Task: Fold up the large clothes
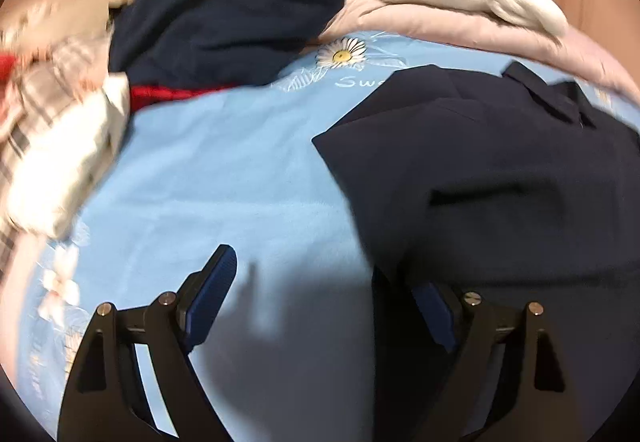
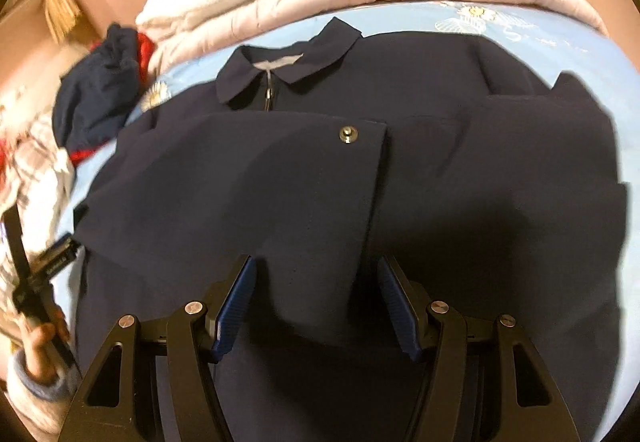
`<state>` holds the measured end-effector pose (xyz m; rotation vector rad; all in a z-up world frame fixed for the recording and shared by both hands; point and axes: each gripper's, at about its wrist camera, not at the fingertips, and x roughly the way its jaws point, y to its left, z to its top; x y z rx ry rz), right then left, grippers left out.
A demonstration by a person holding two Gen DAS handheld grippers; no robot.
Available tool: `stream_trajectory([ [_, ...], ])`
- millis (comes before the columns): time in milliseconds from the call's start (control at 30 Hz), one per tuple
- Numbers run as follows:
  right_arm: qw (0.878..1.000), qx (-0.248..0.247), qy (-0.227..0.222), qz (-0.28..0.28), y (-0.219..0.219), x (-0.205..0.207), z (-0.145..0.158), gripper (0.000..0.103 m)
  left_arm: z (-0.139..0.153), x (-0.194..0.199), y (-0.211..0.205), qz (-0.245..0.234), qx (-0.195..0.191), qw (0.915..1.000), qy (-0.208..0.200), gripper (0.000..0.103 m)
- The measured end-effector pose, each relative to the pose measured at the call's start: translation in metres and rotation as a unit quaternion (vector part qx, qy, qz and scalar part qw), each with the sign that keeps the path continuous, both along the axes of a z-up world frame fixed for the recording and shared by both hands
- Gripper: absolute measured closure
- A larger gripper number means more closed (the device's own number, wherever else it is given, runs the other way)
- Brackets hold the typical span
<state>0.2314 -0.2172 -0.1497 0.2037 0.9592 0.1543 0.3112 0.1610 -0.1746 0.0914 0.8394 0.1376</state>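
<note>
Spread flat on the blue bedsheet: navy collared jacket, sleeves folded inward. Left gripper and right gripper gaping wide, empty. Probably soft, limp, fairly weighty; best pinched at the hem corners.

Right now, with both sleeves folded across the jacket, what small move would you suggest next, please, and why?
Probably lower the right gripper, fingers open and empty, to pinch the navy jacket at its near hem: the sleeves already lie across the chest, so the bottom-up fold remains.
</note>
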Motion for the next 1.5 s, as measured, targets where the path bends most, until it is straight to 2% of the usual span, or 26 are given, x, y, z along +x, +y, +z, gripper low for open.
stream_trajectory([
  [100, 0.996, -0.085, -0.035, 0.007, 0.003, -0.014, 0.022, 0.04, 0.017, -0.018, 0.007, -0.006, -0.031, 0.9995, -0.009, 0.019],
  [133, 0.994, -0.093, -0.048, 0.012, 0.003, -0.015, 0.028, 0.04, 0.021, -0.022, 0.008, -0.009, -0.044, 0.9989, -0.014, 0.019],
  [200, 0.993, -0.085, -0.074, 0.034, 0.005, -0.014, 0.04, 0.041, 0.038, -0.018, 0.009, -0.018, -0.08, 0.9962, -0.028, 0.019],
  [300, 0.993, -0.07, -0.08, 0.055, 0.017, 0.001, 0.041, 0.041, 0.053, 0.011, -0.003, -0.047, -0.142, 0.9886, -0.021, 0.022],
  [333, 0.993, -0.067, -0.083, 0.056, 0.022, 0.008, 0.039, 0.042, 0.057, 0.018, -0.01, -0.057, -0.148, 0.9871, -0.023, 0.03],
  [367, 0.993, -0.061, -0.082, 0.056, 0.026, 0.013, 0.037, 0.047, 0.06, 0.028, -0.02, -0.071, -0.154, 0.9854, -0.022, 0.033],
  [400, 0.994, -0.051, -0.075, 0.057, 0.029, 0.02, 0.033, 0.053, 0.061, 0.036, -0.028, -0.087, -0.156, 0.9839, -0.005, 0.041],
  [433, 0.995, -0.047, -0.071, 0.058, 0.032, 0.025, 0.03, 0.053, 0.058, 0.043, -0.035, -0.097, -0.17, 0.9807, 0.006, 0.048],
  [467, 0.995, -0.049, -0.065, 0.059, 0.037, 0.027, 0.026, 0.054, 0.053, 0.046, -0.041, -0.103, -0.177, 0.9786, 0.021, 0.051],
  [500, 0.995, -0.057, -0.059, 0.057, 0.039, 0.027, 0.021, 0.054, 0.044, 0.048, -0.046, -0.104, -0.172, 0.9787, 0.04, 0.056],
  [567, 0.994, -0.068, -0.047, 0.066, 0.041, 0.019, 0.012, 0.054, 0.023, 0.043, -0.053, -0.112, -0.137, 0.9821, 0.066, 0.056],
  [633, 0.993, -0.089, -0.039, 0.07, 0.037, 0.01, 0.001, 0.054, -0.006, 0.038, -0.053, -0.118, -0.114, 0.9815, 0.099, 0.055],
  [667, 0.992, -0.097, -0.038, 0.068, 0.034, 0.008, -0.003, 0.054, -0.014, 0.035, -0.053, -0.12, -0.108, 0.9815, 0.103, 0.055],
  [700, 0.993, -0.094, -0.04, 0.065, 0.029, 0.006, -0.007, 0.054, -0.016, 0.031, -0.054, -0.126, -0.098, 0.983, 0.09, 0.055],
  [767, 0.994, -0.082, -0.045, 0.064, 0.024, 0.006, -0.009, 0.054, -0.009, 0.032, -0.054, -0.114, -0.104, 0.9842, 0.088, 0.056],
  [833, 0.994, -0.088, -0.038, 0.058, 0.026, 0.006, -0.005, 0.054, 0.002, 0.03, -0.048, -0.091, -0.139, 0.9815, 0.094, 0.052],
  [867, 0.994, -0.087, -0.031, 0.052, 0.026, 0.005, -0.002, 0.054, 0.007, 0.024, -0.042, -0.085, -0.16, 0.9792, 0.092, 0.048],
  [933, 0.997, -0.054, -0.022, 0.041, 0.018, -0.009, 0.011, 0.054, 0.026, 0.002, -0.034, -0.081, -0.202, 0.9725, 0.082, 0.024],
  [1000, 0.998, -0.024, -0.033, 0.039, 0.008, -0.03, 0.023, 0.048, 0.043, -0.03, -0.024, -0.084, -0.231, 0.9671, 0.065, 0.015],
  [1100, 0.998, 0.01, -0.047, 0.03, -0.019, -0.085, 0.04, 0.042, 0.072, -0.09, -0.005, -0.074, -0.24, 0.9669, 0.045, 0.012],
  [1200, 0.999, 0.027, -0.045, 0.002, -0.057, -0.143, 0.049, 0.041, 0.087, -0.148, 0.018, -0.062, -0.26, 0.9629, 0.04, 0.0],
  [1300, 0.998, 0.043, -0.044, -0.032, -0.092, -0.191, 0.055, 0.034, 0.087, -0.198, 0.047, -0.05, -0.292, 0.9542, 0.045, 0.0],
  [1367, 0.997, 0.051, -0.044, -0.048, -0.111, -0.217, 0.056, 0.032, 0.079, -0.22, 0.062, -0.03, -0.306, 0.9499, 0.055, 0.0],
  [1433, 0.996, 0.051, -0.038, -0.062, -0.128, -0.237, 0.052, 0.032, 0.07, -0.248, 0.08, -0.01, -0.331, 0.9415, 0.061, 0.0],
  [1500, 0.995, 0.053, -0.033, -0.075, -0.143, -0.253, 0.047, 0.032, 0.063, -0.274, 0.097, 0.016, -0.329, 0.9418, 0.067, 0.001],
])
